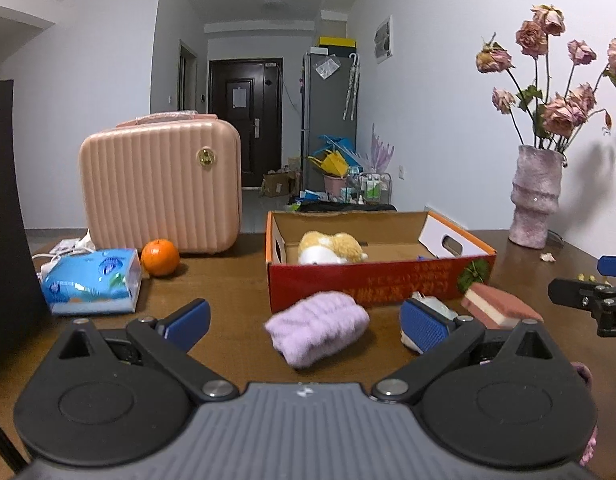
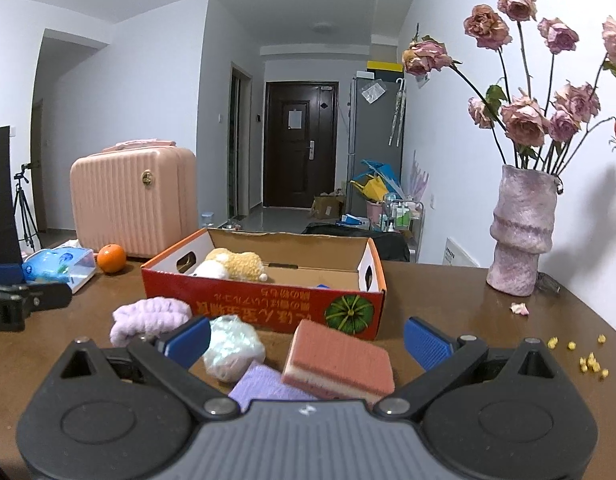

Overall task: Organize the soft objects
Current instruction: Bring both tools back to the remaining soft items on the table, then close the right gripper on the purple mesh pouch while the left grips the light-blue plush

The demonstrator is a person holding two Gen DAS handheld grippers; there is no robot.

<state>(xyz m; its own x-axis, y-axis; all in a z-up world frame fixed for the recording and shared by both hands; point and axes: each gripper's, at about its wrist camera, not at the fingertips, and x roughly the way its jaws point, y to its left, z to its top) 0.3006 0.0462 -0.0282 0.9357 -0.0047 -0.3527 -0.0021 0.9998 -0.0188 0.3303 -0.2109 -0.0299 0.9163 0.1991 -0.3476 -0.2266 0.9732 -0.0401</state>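
Sponge [image 2: 339, 360] lying flat, long axis slanting rightward, left of open right hand-held gripper [image 2: 308, 340]

Lilac fuzzy towel [image 1: 316, 328], pink-and-cream layered sponge [image 2: 339, 364], red-orange box [image 1: 379, 280], ribbed pink case [image 1: 160, 184]

Left hand-held gripper [image 1: 304, 322] gapes wide around a lilac cloth [image 1: 317, 328] before the cardboard box [image 1: 379, 284].

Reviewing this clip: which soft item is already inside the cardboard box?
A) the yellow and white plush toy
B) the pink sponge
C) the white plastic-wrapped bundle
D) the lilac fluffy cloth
A: the yellow and white plush toy lies inside the cardboard box, while the lilac fluffy cloth, pink sponge and white plastic-wrapped bundle lie on the table in front of it.
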